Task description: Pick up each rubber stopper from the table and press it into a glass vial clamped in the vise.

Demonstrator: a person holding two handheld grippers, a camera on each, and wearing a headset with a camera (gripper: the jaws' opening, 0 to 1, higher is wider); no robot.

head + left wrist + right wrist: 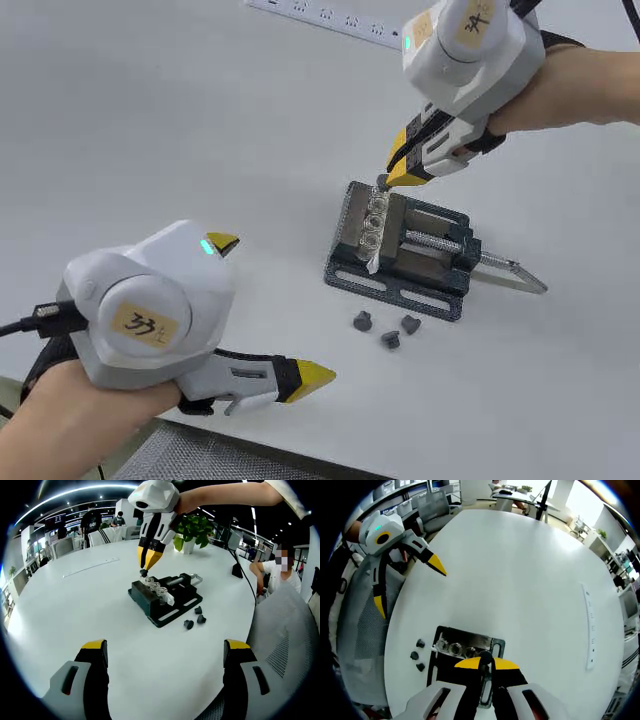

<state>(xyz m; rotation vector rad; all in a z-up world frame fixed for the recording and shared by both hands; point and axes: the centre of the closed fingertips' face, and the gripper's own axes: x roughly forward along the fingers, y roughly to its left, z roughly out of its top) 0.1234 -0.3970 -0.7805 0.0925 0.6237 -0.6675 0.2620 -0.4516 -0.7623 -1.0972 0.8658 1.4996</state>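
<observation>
Dark metal bench vise (430, 262): one, standing on the white round surface (150, 120), its screw handle (515, 268) pointing to 3 o'clock.

Clear glass vials (374, 222): one row, clamped upright in the vise. Three mouths are plain. A pale shape at the row's 6 o'clock end is too unclear to count.

Dark grey rubber stoppers (390, 340): four. Three lie loose in a cluster on the surface at 6 o'clock of the vise, just clear of its base. The fourth stopper (381, 184) is at the row's 12 o'clock end, over the end vial. Whether it is seated cannot be told.

Right gripper (393, 181): white with yellow tips, jaws narrow, pinching the fourth stopper.

Left gripper (268, 308): at 8 o'clock of the vise and well apart from it, jaws wide, holding nothing.

Around:
- white power strip (320, 12) at 12 o'clock, cut off by the frame edge
- grey mesh chair (285, 630) beside the surface's edge
- green potted plant (192, 530) on the surface's far side, partly behind the right gripper
</observation>
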